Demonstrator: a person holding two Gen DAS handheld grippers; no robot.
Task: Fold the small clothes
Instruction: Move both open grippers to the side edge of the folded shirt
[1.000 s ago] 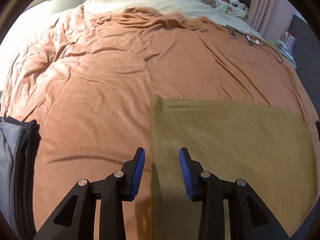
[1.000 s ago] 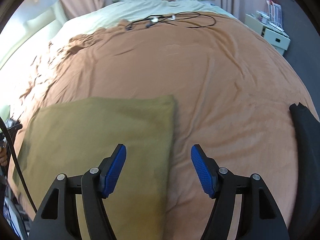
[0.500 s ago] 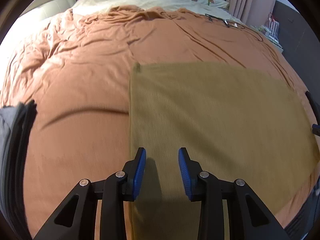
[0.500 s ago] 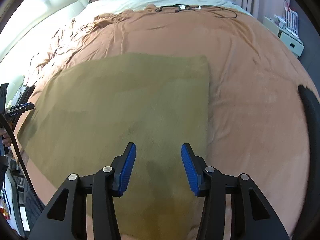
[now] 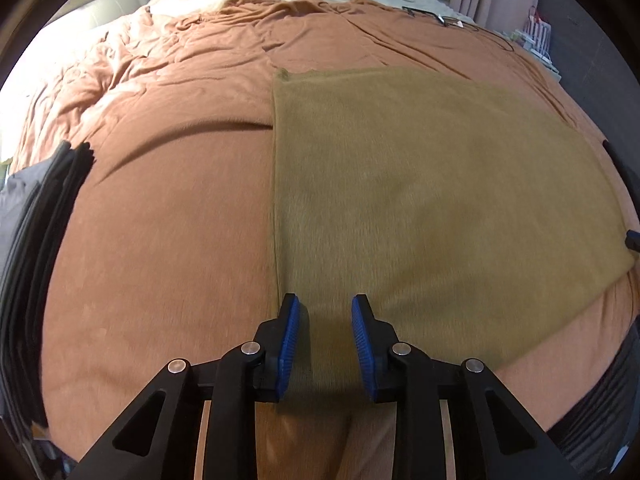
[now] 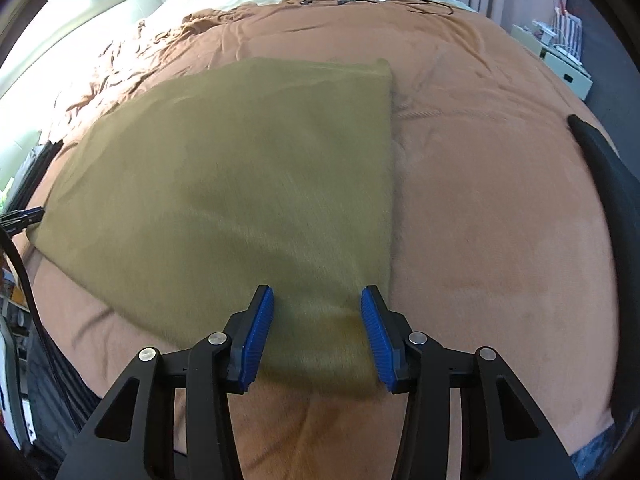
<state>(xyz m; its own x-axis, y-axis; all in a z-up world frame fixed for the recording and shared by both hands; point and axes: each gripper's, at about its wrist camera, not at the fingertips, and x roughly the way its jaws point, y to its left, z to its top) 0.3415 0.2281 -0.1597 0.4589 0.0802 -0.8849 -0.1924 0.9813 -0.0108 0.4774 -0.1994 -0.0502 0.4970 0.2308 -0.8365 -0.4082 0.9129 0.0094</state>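
cloth (image 5: pixel 420 200): our olive piece lies flat on blanket (image 5: pixel 160 220)
left gripper (image 5: pixel 325 340): parted narrowly at near-left corner
right gripper (image 6: pixel 318 332): parted wider, near-right corner

The left camera sits low over the near left corner of the green cloth (image 5: pixel 420 200), looking across the bed (image 5: pixel 160 220). The right camera sits low over the near right corner. Both see that same cloth and bed
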